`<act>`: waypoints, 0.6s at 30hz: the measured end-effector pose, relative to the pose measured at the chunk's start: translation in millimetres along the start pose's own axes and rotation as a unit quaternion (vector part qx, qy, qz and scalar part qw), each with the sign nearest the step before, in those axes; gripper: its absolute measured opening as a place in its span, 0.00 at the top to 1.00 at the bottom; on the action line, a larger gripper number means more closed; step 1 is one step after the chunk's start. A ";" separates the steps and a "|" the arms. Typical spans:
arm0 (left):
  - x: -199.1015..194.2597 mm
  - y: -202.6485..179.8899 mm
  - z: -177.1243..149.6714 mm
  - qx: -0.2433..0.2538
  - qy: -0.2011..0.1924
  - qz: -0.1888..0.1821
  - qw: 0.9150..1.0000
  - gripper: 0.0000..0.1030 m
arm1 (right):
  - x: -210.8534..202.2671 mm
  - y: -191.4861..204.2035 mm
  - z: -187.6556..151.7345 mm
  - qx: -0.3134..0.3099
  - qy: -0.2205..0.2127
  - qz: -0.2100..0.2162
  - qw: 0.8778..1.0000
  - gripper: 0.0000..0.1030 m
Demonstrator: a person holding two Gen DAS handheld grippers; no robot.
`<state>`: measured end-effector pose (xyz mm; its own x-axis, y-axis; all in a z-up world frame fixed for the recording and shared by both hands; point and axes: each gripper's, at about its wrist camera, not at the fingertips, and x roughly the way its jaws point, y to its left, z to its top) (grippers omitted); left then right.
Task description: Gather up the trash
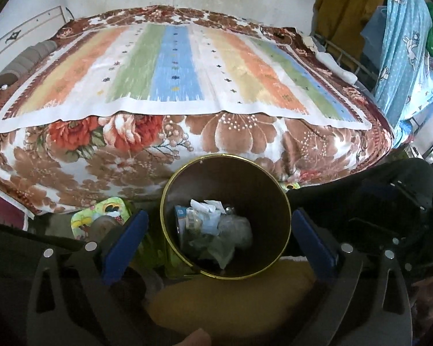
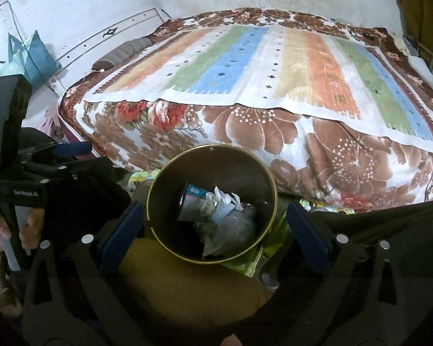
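Both tongs apart and empty over the bin.
Left tongs (image 1: 220, 238) and right tongs (image 2: 215, 230) frame the bin (image 1: 284, 201); trash (image 1: 213, 227) inside, bed (image 1: 187, 72) at 12 o'clock looks cleared — likely nearly done.

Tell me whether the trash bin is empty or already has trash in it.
Partly filled. The trash bin holds crumpled paper and plastic wrappers at its bottom, well below the gold rim.

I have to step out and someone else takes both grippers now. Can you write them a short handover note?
Left gripper: open, empty, held over the trash bin.
Right gripper: open, empty, also over the bin.
The bin stands on the floor by the bed and already holds crumpled paper and wrappers.
No loose trash shows on the striped bedcover in either view.
Left: check the floor around the bin; much is hidden.
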<state>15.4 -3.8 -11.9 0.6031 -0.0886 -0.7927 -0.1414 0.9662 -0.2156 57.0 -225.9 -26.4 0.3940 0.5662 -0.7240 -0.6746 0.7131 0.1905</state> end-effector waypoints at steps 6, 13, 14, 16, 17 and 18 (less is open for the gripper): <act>0.0 -1.9 0.3 -0.008 -0.006 -0.003 1.000 0.06 | -0.6 4.8 -0.7 -0.009 -0.008 0.002 1.000 0.09; 3.1 -4.6 0.3 -0.006 -0.002 0.000 1.000 0.06 | 1.5 4.4 -1.0 -0.006 -0.006 0.005 1.000 0.09; 3.1 -4.4 0.2 -0.008 -0.003 -0.002 1.000 0.06 | 1.8 4.0 -1.0 -0.005 -0.006 0.006 1.000 0.09; 2.9 -6.0 0.0 -0.005 -0.005 -0.006 1.000 0.06 | 2.6 3.2 -1.5 -0.001 -0.007 0.010 1.000 0.09; 2.8 -7.5 -0.2 -0.002 -0.006 -0.005 1.000 0.06 | 2.2 2.9 -2.0 0.000 -0.008 0.011 1.000 0.09; 3.0 -8.3 -0.3 0.000 -0.007 -0.004 1.000 0.06 | 2.0 2.4 -2.2 0.001 -0.009 0.012 1.000 0.09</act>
<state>18.1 -12.2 -12.7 0.6146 -0.0940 -0.7832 -0.1365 0.9652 -0.2230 54.9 -223.9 -28.8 0.3887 0.5901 -0.7075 -0.6824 0.7004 0.2093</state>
